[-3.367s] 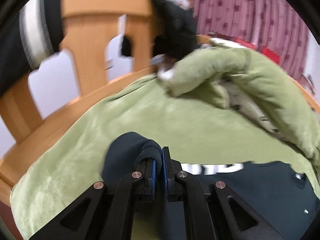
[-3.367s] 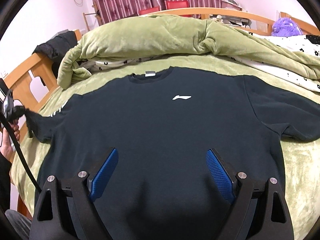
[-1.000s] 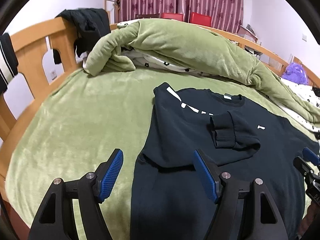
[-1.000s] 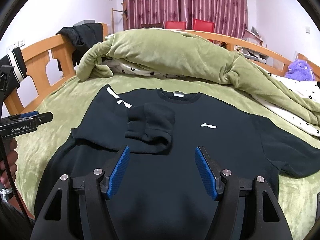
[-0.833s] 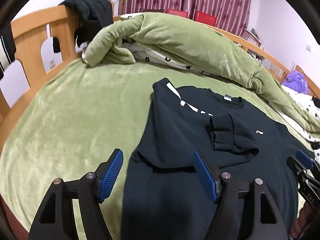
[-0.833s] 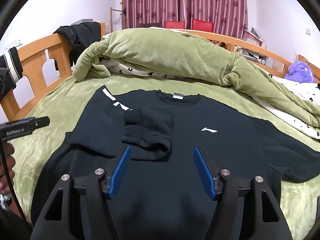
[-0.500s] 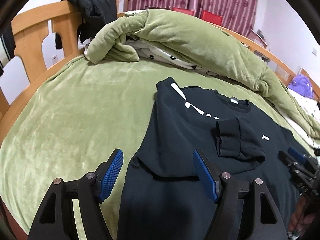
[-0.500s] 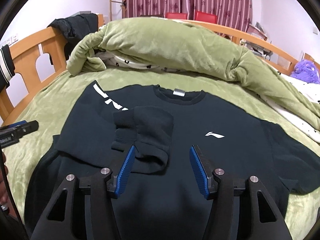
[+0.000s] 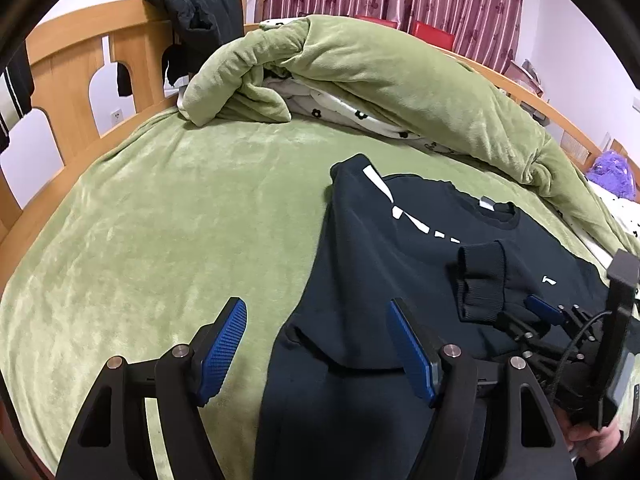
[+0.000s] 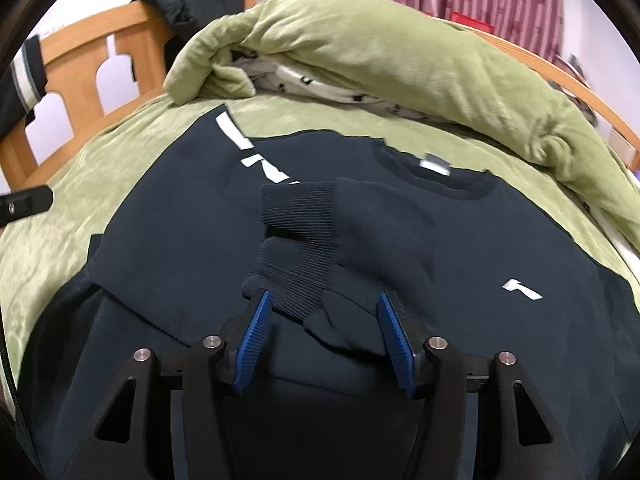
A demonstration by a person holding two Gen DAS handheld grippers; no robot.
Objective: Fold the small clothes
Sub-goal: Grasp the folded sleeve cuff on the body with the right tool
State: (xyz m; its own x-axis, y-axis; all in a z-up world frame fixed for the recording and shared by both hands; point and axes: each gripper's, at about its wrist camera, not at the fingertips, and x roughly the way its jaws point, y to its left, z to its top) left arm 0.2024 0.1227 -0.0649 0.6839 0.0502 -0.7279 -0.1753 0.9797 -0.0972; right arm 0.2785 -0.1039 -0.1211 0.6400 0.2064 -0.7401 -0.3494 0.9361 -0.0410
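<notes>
A dark navy sweatshirt point(image 9: 372, 264) point(image 10: 500, 240) lies flat on the green bed cover. Its left sleeve is folded across the chest, with the ribbed cuff point(image 9: 482, 280) point(image 10: 296, 240) bunched on top. My left gripper point(image 9: 318, 344) is open and empty, above the sweatshirt's left side edge. My right gripper point(image 10: 322, 332) is open, low over the chest, its blue pads either side of the cuff's lower end. It also shows in the left wrist view point(image 9: 540, 312), just right of the cuff. The sweatshirt's right sleeve is out of view.
A rolled green quilt point(image 9: 380, 80) point(image 10: 380, 48) over white printed bedding lies across the far side. A wooden bed frame point(image 9: 76, 76) with dark clothes hung on it stands at the left. Bare green cover point(image 9: 160, 220) lies left of the sweatshirt.
My right gripper has moved forward and down onto the folded cuff and its fingers have narrowed a little. The left gripper has shifted slightly and stays open.
</notes>
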